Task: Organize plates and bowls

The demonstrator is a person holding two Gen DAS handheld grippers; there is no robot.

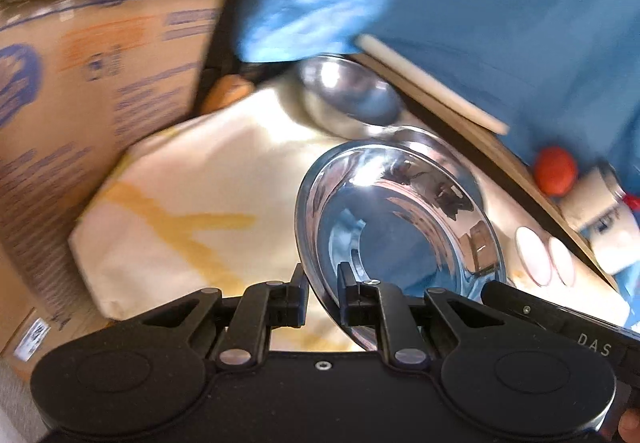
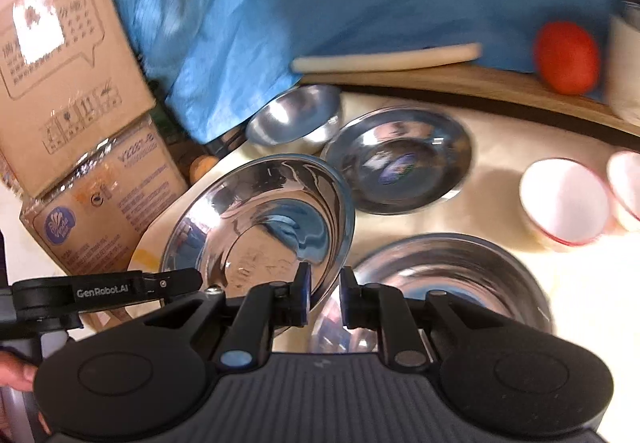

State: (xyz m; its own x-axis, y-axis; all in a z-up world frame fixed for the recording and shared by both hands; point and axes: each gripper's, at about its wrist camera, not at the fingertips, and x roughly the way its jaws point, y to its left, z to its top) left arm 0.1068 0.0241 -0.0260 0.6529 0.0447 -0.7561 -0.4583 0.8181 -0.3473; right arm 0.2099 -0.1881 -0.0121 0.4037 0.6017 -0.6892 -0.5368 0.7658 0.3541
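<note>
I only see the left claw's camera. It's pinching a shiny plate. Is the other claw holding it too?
Observer: Yes. The right claw pinches the same plate on the rim, at a different spot from the left claw.
Operator: Is anything close to that claw?
Observer: A big bowl made of steel sits right next to it, and your camera misses it completely.
Operator: Are there more plates?
Observer: A second plate lies flat and empty further back, beside the small bowl.
</note>
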